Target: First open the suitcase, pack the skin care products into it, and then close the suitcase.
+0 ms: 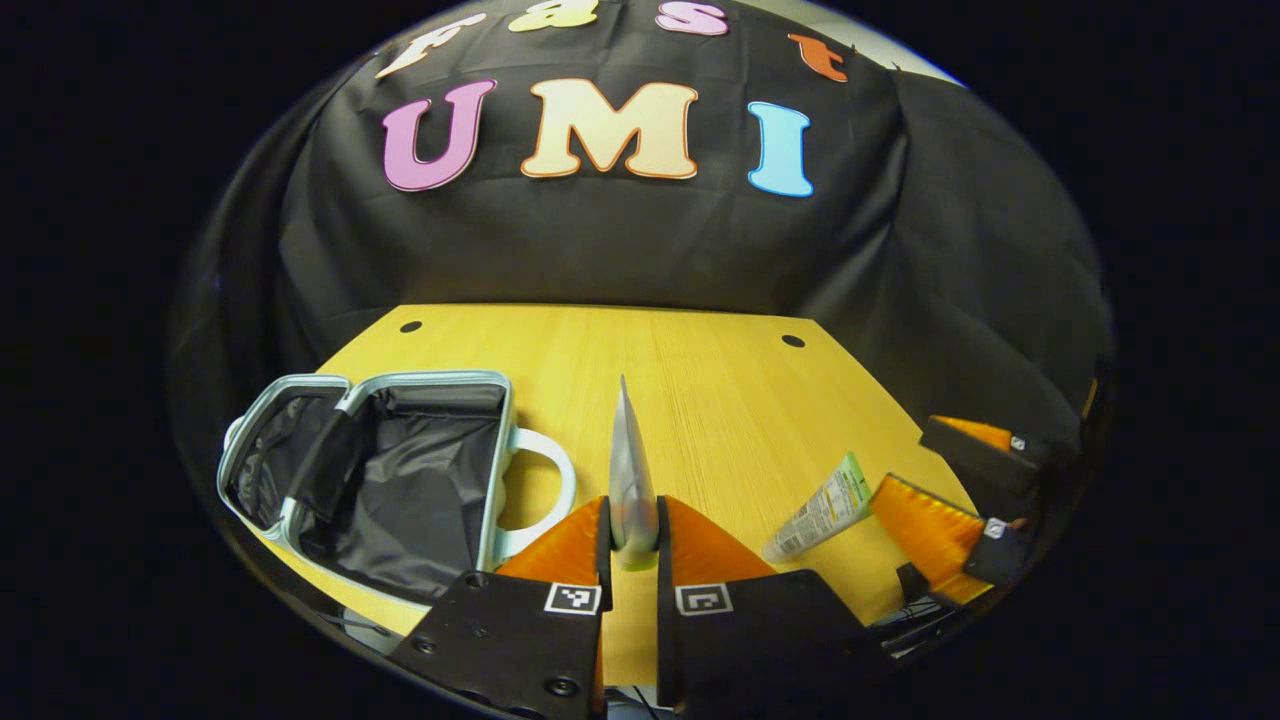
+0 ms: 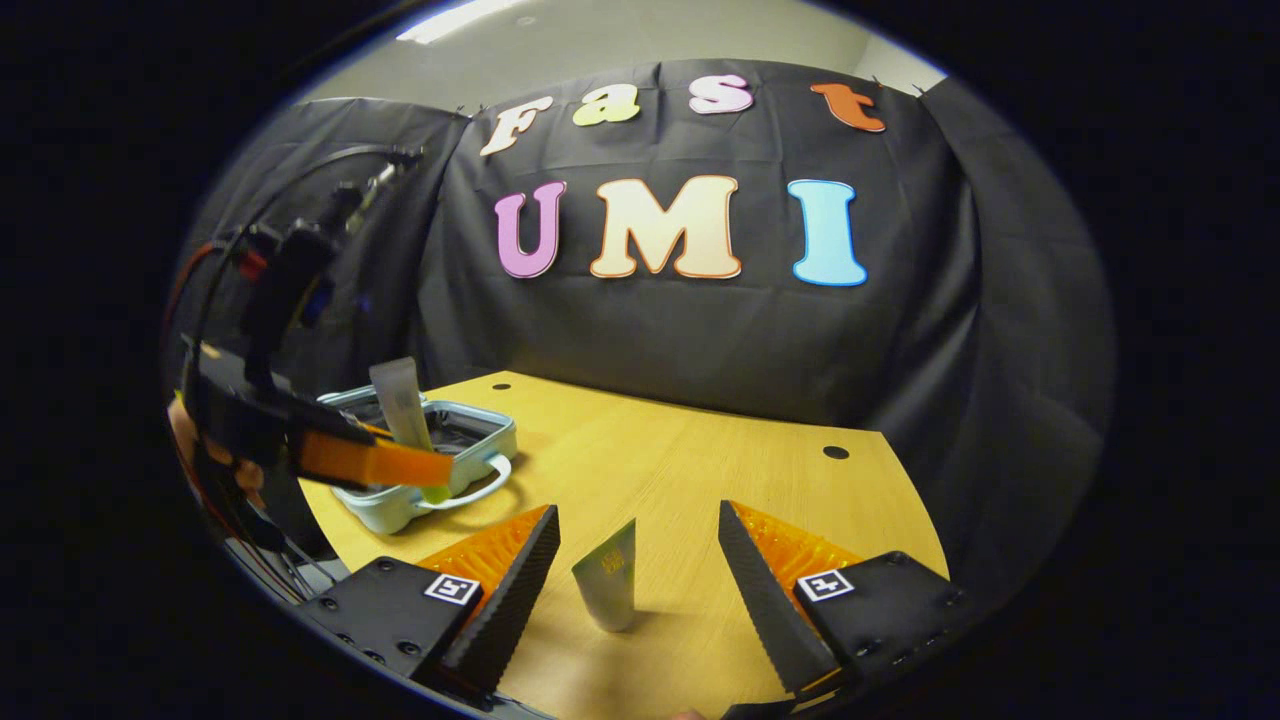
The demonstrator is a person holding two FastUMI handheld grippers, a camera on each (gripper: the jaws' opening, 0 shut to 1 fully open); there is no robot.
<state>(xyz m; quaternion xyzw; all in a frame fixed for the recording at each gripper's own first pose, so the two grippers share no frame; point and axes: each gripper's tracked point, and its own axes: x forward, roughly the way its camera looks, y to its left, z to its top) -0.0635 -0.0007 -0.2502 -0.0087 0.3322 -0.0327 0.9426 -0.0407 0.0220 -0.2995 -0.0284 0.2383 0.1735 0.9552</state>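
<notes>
My left gripper [image 1: 632,535] clamps a silver tube [image 1: 630,470] right of the open suitcase [image 1: 380,480]; right gripper [image 2: 635,560] gapes wide around a green tube [image 2: 608,585] — no contact.

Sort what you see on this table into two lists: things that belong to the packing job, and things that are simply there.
Belong to the job:
open suitcase
silver tube held in the left tongs
green-ended tube lying on the table, between the open right tongs

Simply there:
wooden table
black cloth wall
</notes>
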